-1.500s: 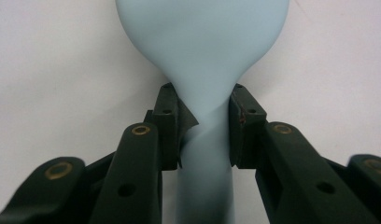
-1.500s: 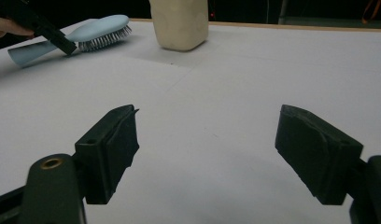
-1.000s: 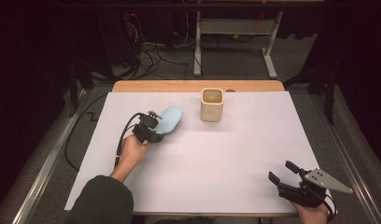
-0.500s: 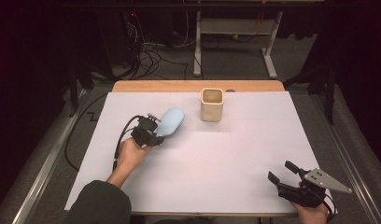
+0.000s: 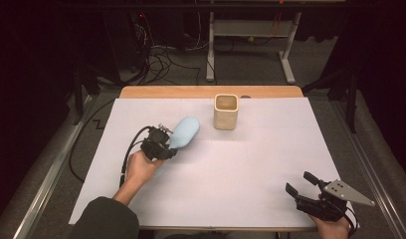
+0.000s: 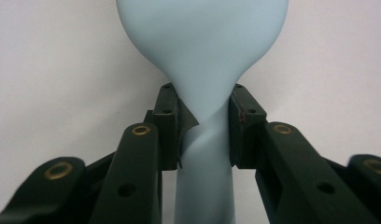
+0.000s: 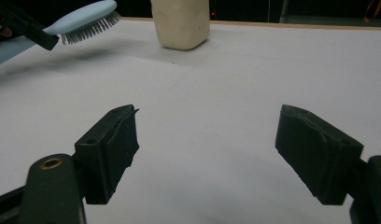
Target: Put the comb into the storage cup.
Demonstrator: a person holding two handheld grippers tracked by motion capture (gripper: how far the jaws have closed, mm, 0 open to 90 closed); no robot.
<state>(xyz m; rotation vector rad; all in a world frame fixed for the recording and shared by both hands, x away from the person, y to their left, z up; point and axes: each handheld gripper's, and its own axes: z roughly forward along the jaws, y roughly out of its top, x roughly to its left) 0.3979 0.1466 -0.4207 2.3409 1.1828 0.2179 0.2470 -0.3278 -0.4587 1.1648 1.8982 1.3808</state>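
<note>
Hairbrush [image 5: 184, 132], left of centre in the high view, is clamped at its neck in my left gripper [image 5: 163, 145] (bristles down, lifted for carrying toward the cup [image 5: 226, 111], I judge), while my right gripper [image 5: 301, 185] waits open, lower right.

The setting is a laboratory or test room arranged for recording. A wooden table [image 5: 201, 91], covered by a white sheet [image 5: 251, 169], stands among dark surroundings on a grey carpeted floor [image 5: 315, 64]. Beyond its far edge, loose cables [image 5: 161, 57] lie on the floor beside the metal legs of a frame [image 5: 289, 50].
</note>
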